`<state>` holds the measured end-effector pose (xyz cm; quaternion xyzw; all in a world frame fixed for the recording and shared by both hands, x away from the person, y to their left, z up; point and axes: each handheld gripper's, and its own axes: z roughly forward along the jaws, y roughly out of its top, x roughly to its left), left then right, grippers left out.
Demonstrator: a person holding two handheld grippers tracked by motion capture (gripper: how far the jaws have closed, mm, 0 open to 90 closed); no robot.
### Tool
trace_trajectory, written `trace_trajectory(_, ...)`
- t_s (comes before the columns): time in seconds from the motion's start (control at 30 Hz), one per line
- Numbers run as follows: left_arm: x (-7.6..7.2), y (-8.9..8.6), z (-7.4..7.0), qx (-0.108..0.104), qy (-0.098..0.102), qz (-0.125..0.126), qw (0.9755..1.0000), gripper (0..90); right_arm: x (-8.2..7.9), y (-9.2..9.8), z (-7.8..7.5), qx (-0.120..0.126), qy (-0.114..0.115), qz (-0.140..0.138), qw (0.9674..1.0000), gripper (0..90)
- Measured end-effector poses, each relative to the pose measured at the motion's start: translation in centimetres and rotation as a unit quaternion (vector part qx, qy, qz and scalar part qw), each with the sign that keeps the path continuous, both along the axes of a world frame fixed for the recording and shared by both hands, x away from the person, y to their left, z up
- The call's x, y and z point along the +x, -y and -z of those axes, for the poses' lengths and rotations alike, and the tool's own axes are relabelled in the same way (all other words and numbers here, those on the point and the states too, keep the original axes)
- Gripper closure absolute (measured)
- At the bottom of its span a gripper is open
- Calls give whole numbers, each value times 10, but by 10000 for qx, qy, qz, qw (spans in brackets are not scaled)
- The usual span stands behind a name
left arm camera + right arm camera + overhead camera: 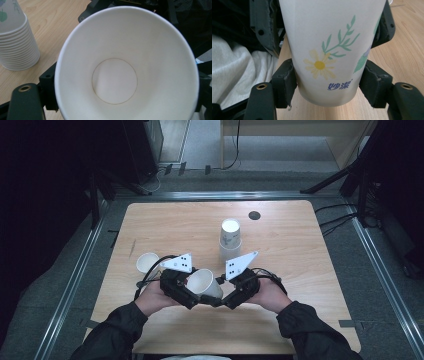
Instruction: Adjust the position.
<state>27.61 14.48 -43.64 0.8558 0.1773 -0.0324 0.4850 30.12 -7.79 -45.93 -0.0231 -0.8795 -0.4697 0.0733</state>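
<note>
I am clamping the white flower-printed paper cup (329, 50) by its base in my right claw (231, 297), my left claw (192, 296) straddling its rim loosely, keeping pressure gentle so it won't crumple

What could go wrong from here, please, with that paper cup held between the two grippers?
The right gripper pinches only the narrow base of the paper cup, so the thin wall could crush or the cup could slip out. The left gripper sits at the cup's wide rim; closing it hard could dent the rim. The stack of cups stands close beyond and might be knocked over.
</note>
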Motion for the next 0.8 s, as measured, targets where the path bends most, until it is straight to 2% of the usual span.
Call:
trace_trajectory(0.13, 0, -1, -1, -112, 7, -40, 9999, 165, 0, 1, 0, 26, -31, 7, 10000, 355)
trace_trajectory(0.17, 0, -2, -1, -171, 7, -38, 9998, 233, 0, 0, 0, 29, -23, 1, 10000, 356)
trace_trajectory(0.33, -2, -3, -1, -86, 79, 17, 9999, 275, -1, -1, 1, -28, -11, -7, 10000, 357)
trace_trajectory(0.47, -1, -3, -3, -19, 72, 44, 10000, 285, -1, -1, 2, -15, -40, -53, 10000, 351)
trace_trajectory(0.53, -1, -4, -4, -43, 86, 11, 10000, 288, 0, -2, 4, -17, -83, -78, 9999, 316)
trace_trajectory(0.63, 1, -8, -6, -69, 96, -39, 9999, 289, -2, -4, 9, -154, 62, 27, 9999, 282)
trace_trajectory(0.8, 5, -20, -10, -143, 77, -201, 9997, 289, 0, -5, 12, -223, 19, 122, 9997, 253)
